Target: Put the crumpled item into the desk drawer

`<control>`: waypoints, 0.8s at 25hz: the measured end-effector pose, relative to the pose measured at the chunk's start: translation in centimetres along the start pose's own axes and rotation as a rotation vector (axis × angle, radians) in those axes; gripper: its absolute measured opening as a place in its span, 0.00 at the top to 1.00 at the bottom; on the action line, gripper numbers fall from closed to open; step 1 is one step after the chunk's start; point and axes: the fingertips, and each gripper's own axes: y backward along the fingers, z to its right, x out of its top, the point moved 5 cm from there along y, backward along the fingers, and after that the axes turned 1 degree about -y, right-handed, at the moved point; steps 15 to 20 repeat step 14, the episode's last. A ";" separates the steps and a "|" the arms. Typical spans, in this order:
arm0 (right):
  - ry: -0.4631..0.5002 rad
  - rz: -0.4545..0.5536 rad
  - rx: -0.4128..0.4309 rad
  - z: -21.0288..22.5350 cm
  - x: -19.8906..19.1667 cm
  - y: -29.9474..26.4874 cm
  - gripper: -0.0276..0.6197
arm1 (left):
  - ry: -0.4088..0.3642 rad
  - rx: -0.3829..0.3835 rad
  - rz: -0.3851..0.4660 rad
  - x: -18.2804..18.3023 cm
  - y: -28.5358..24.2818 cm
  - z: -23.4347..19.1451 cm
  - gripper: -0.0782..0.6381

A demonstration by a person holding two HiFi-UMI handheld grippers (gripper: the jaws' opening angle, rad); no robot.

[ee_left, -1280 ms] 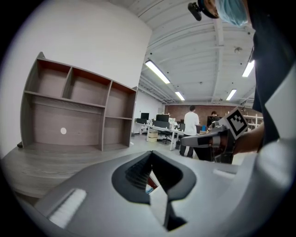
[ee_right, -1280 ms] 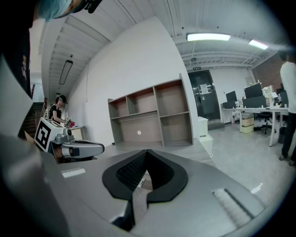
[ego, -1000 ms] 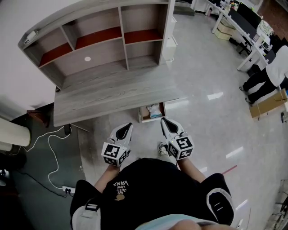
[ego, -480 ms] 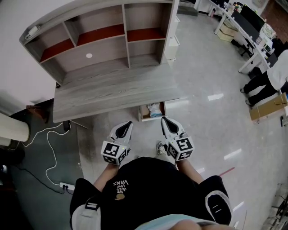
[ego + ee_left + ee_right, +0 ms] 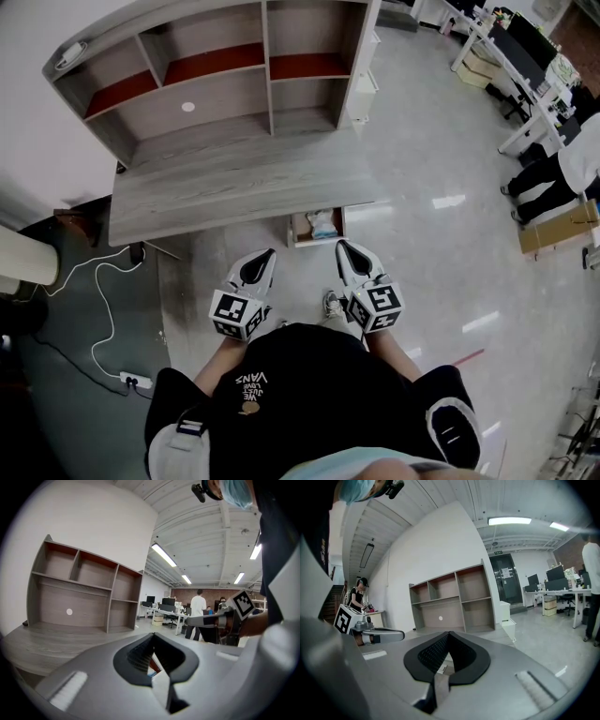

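Left gripper [image 5: 265,258] and right gripper [image 5: 345,251] both clenched empty, crumpled item [image 5: 322,225] sits in the open drawer [image 5: 296,231] under the worktop's [image 5: 234,187] near edge, might snag if it's shoved shut carelessly.

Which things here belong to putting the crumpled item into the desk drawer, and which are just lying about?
Job: open desk drawer; crumpled item inside it; left hand-held gripper and right hand-held gripper, both shut and empty.
Lying about: power strip on the floor; cardboard box.
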 end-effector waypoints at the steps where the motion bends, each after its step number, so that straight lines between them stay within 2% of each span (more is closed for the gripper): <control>1: 0.000 -0.001 0.000 0.1 -0.1 0.0 0.95 | 0.001 0.000 0.001 0.0 0.0 0.0 0.82; 8: -0.003 -0.001 -0.001 0.1 -0.2 0.3 0.95 | 0.009 -0.009 0.027 0.4 0.1 0.6 0.82; 20: -0.008 -0.005 -0.009 0.1 -0.1 0.8 0.95 | 0.002 -0.002 0.008 0.0 0.3 0.8 0.82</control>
